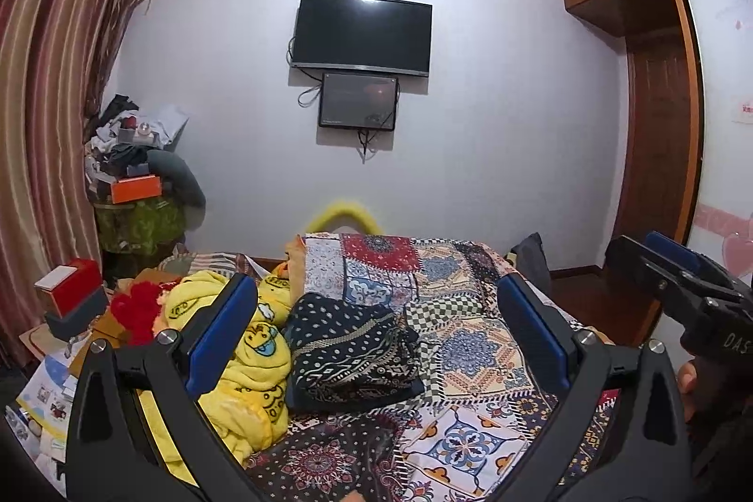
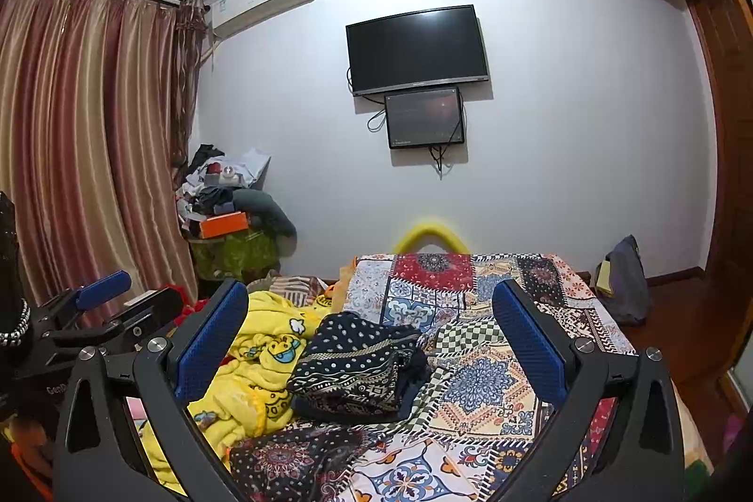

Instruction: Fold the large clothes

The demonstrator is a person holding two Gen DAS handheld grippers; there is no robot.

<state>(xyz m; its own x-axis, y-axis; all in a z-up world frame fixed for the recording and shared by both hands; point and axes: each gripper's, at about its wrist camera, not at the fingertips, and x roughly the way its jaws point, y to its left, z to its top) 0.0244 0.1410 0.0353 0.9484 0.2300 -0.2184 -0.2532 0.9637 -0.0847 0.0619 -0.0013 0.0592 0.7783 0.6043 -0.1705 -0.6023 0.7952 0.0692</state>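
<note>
With both the left gripper (image 1: 376, 332) and right gripper (image 2: 372, 337) held wide and empty above the bed (image 1: 475, 342), we judge the dark patterned garment (image 1: 350, 349), bunched at lower centre, soft, light and best pinched at an outer edge.

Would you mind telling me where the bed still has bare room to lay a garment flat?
The patchwork bedspread is free right of the folded dark patterned garment, out to the bed's right edge, and beyond it toward the far end. The left side is crowded: the yellow blanket is heaped there, touching the garment. Both grippers, left and right, are open and hold nothing.
</note>
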